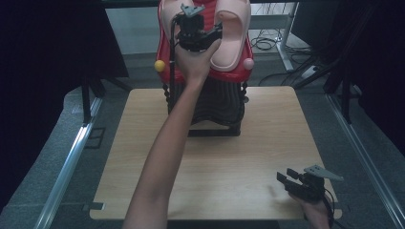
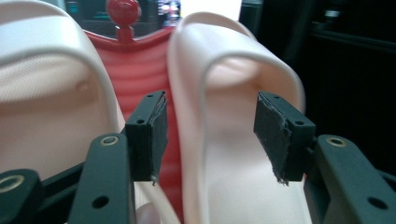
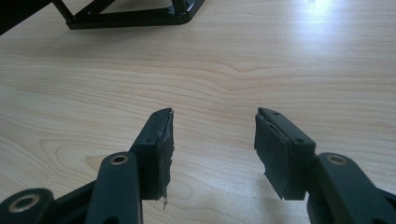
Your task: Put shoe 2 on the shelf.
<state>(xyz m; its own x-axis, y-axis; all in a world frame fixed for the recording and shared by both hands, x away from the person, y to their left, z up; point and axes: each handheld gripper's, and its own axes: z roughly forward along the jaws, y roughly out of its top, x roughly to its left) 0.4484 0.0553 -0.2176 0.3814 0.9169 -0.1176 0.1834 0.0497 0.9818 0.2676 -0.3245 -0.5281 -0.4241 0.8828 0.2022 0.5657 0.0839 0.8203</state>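
Slippers sit side by side on a red rack (image 1: 206, 71) at the top centre of the high view. There the left gripper (image 1: 217, 32) reaches the right-hand slipper (image 1: 232, 40), yet the jaw gap is hidden. The left gripper view shows the jaws released, straddling that slipper's inner edge (image 2: 187, 140) without touching it. At lower right, the right gripper (image 1: 282, 180) hovers released over bare table (image 3: 261, 60).

The left slipper (image 1: 168, 19) is mostly hidden behind the left gripper (image 1: 217, 32); the high view's top edge crops both slippers' tips.
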